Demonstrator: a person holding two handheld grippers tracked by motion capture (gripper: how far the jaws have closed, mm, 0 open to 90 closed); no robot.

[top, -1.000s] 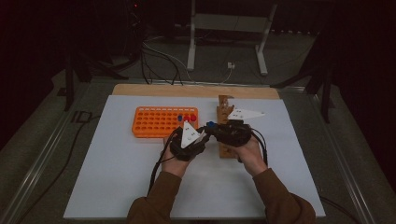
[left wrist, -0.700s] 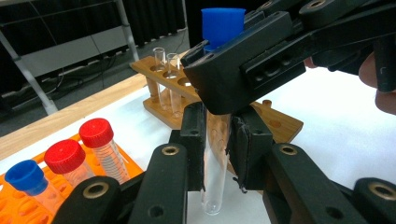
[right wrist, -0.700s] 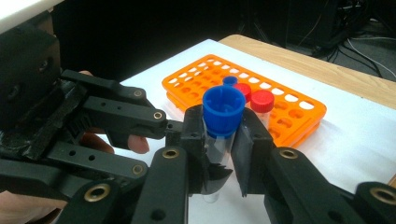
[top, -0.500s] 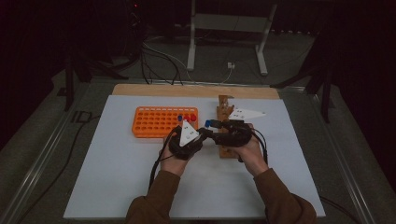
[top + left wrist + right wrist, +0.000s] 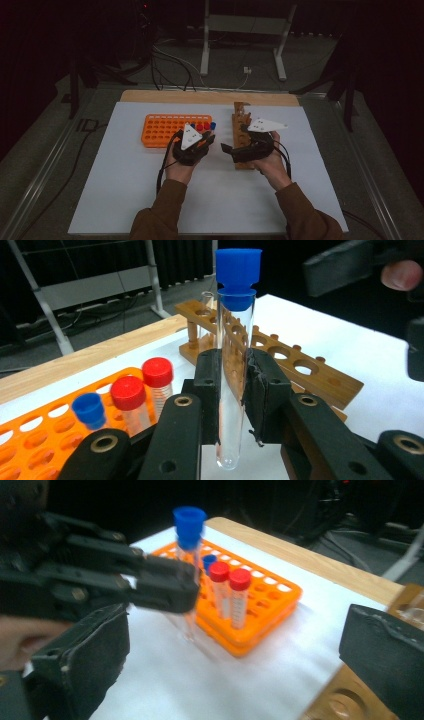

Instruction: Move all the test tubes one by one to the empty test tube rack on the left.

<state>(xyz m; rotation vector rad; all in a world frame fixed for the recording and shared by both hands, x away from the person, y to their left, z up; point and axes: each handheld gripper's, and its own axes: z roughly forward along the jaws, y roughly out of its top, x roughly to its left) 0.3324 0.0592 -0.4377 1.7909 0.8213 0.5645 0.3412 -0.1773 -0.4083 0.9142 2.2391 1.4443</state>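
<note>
Since the earlier high view the two grippers have drawn apart: the left gripper has slid toward 9 o'clock with the tube, and the right gripper has just been opening its jaws, which now stand spread with nothing between them. The left gripper's jaws are pinched on the clear glass test tube with a blue stopper, gripped near mid-length, its long axis upright and its rounded end hanging free above the white table sheet. The orange plastic tube rack lies close at 10 o'clock of the left gripper, the wooden peg-and-hole rack at 3 o'clock, under the right hand. The left hand alone carries the tube, so placing it probably falls to that hand
</note>
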